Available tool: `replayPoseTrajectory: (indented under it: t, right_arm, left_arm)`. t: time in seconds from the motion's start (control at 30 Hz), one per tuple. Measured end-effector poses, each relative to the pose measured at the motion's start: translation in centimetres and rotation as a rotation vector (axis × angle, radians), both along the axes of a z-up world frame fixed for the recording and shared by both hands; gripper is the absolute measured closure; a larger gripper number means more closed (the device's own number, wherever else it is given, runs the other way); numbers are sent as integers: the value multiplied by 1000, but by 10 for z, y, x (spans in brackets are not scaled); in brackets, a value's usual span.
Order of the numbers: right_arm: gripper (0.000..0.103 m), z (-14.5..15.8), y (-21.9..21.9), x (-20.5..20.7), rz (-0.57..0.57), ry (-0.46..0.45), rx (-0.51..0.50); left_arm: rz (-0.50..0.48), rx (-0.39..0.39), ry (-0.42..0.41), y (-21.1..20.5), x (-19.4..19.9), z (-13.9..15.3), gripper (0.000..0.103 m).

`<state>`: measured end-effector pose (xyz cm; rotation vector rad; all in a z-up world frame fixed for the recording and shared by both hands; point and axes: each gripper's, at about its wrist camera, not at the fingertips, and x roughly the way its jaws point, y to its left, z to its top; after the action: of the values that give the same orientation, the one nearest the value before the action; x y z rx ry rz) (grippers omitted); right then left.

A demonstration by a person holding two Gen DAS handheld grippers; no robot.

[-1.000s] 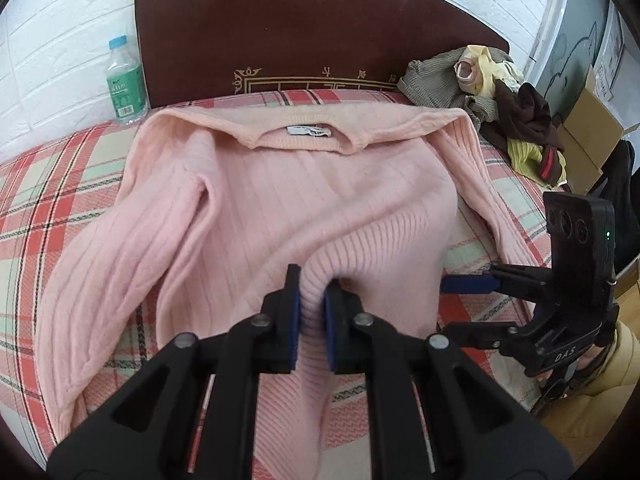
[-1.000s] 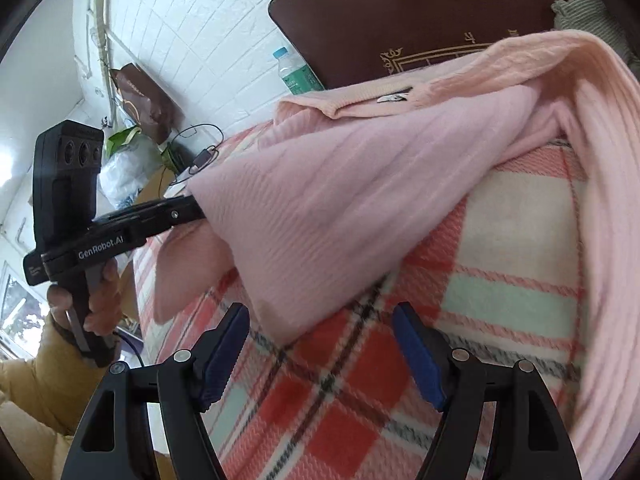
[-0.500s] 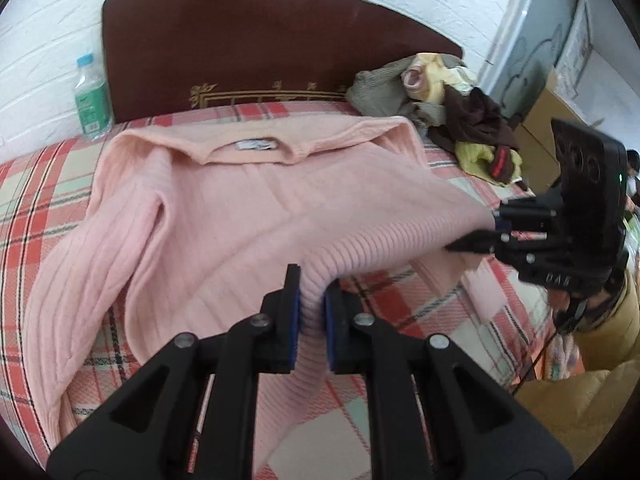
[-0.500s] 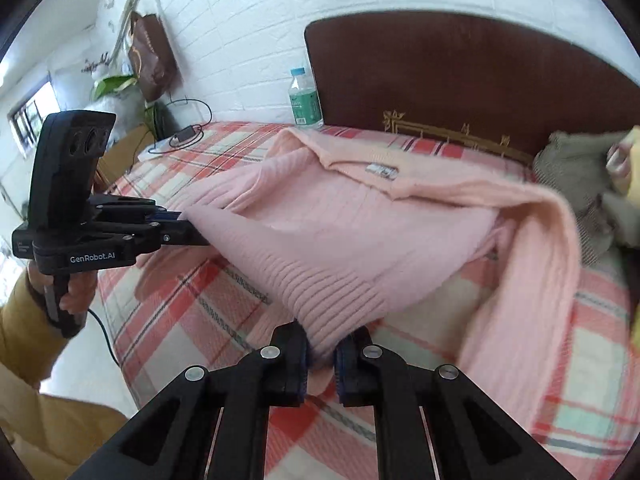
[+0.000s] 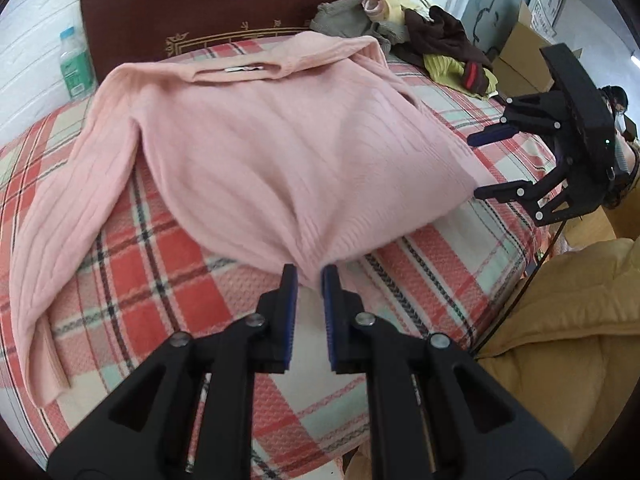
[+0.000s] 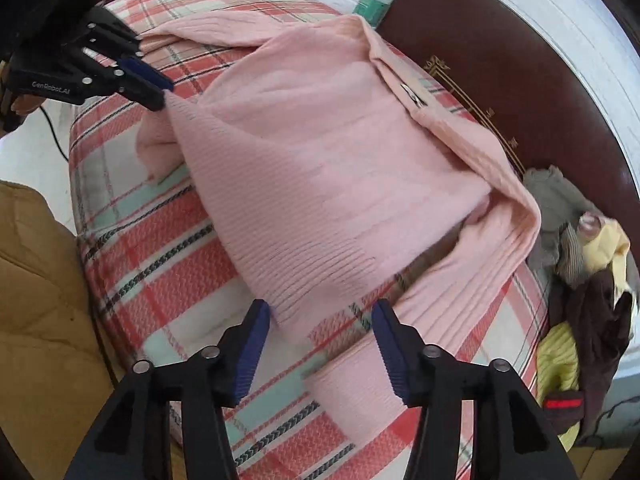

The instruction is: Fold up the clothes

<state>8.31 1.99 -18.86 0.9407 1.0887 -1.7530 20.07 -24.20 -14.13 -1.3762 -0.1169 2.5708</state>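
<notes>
On a plaid bedspread (image 5: 168, 264) lies a pink ribbed sweater (image 5: 280, 152), collar toward the dark headboard (image 5: 224, 0), hem nearest the camera. Half a second ago both claws pinched that hem; now the right gripper (image 6: 320, 334) has let go, jaws wide apart, its corner dropped flat. The left gripper (image 5: 307, 280) has eased to a narrow gap with the hem edge between its tips (whether it still grips, I cannot tell). The spreading step looks finished; folding the sleeves probably comes next.
</notes>
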Motion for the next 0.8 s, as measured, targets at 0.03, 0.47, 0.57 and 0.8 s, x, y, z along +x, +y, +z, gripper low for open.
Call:
replayPoseTrajectory:
  t: [0.03,0.47,0.57,0.8]
  right_arm:
    - [39,-1,9,-3,-38,-13,-26]
    - [33,-43,13,0,-247,-21,-289]
    - [75,-45,14,-24,-319,-153,-378]
    - [91,-13,21,-24,-262,-35,-335]
  left_arm:
    - [10,-7,7,-1,6,-1,90]
    - [-32,-164,-5,59,20,-48,88]
    - [4,-162,20,63,8,-49,82]
    - [147,-162,71,36,-9,-32,96]
